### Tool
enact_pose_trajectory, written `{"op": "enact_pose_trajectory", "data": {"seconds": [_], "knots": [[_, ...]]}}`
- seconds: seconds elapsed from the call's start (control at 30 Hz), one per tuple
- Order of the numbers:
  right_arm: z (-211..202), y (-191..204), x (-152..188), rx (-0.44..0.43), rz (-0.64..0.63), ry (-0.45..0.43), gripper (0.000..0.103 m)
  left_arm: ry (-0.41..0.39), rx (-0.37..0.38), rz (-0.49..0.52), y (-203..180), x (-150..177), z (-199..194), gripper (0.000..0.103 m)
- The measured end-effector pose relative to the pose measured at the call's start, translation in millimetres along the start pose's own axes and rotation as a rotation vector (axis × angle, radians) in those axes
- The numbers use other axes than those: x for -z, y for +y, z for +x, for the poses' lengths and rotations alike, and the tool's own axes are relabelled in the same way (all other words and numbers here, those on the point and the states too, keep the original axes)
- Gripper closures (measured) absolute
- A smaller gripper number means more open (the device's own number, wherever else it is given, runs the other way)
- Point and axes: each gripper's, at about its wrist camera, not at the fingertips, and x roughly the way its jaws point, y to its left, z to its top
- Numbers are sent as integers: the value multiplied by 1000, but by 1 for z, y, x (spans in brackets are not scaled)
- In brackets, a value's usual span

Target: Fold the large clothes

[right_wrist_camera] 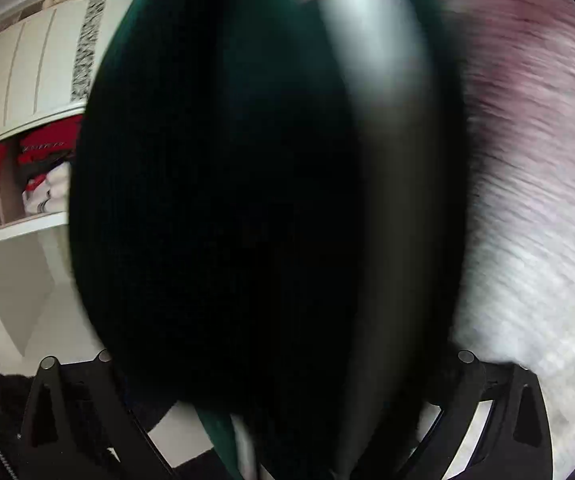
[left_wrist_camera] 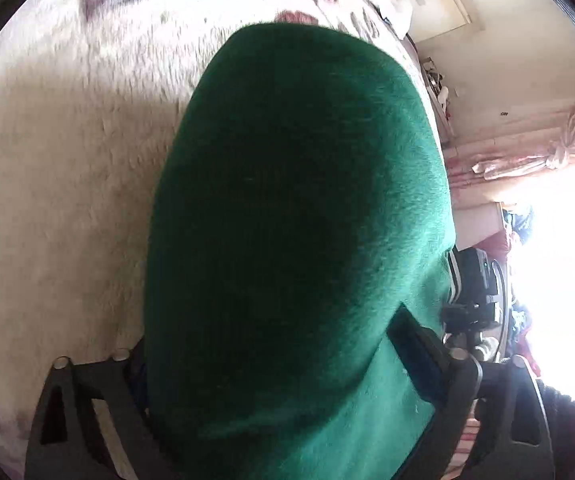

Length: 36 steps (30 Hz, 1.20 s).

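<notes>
Garment: green fleece garment (left_wrist_camera: 299, 220) on cream plush blanket (left_wrist_camera: 67, 180)
Left gripper (left_wrist_camera: 287, 392): jaws wide, fleece between, grip unclear
Right gripper (right_wrist_camera: 279, 400): jaws wide, dark cloth between, grip unclear

Green garment (left_wrist_camera: 299, 216): soft cloth, matt, short fuzzy nap.
Bed cover (left_wrist_camera: 59, 184): cream plush, shaggy pile, with dull maroon patterning.
Left tongs (left_wrist_camera: 271, 412): black matt plastic, small metal pins.
Curtain (left_wrist_camera: 547, 152): thin pink cloth, gathered.
Cupboard (right_wrist_camera: 27, 92): smooth white panels, grooved.

Home bedroom: plush floral blanket (left_wrist_camera: 67, 160), tied curtain (left_wrist_camera: 547, 152) (pink), clothes shelves (right_wrist_camera: 27, 152).
</notes>
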Motion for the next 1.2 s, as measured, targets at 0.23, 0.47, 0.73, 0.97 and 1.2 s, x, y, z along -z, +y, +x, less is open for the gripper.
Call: {"op": "enact_pose_trajectory", "data": {"seconds": [0.23,0.47,0.73,0.97,1.2], "knots": [[-7,36,9,-81,59,-116,59,11,-5,40,-28,-25,-18,21],[-31,78,-24,-80,111,-245,65,4,16,132,-68,-92,-17,21],[-77,117,-151,-34,84,-347,65,15,65,196,-109,-239,24,21],[-97,83,-284,25,135,-383,66,110,50,199,-100,-358,119,21],[-81,34,-337,5,203,-278,57,231,76,186,-65,-384,170,14]]}}
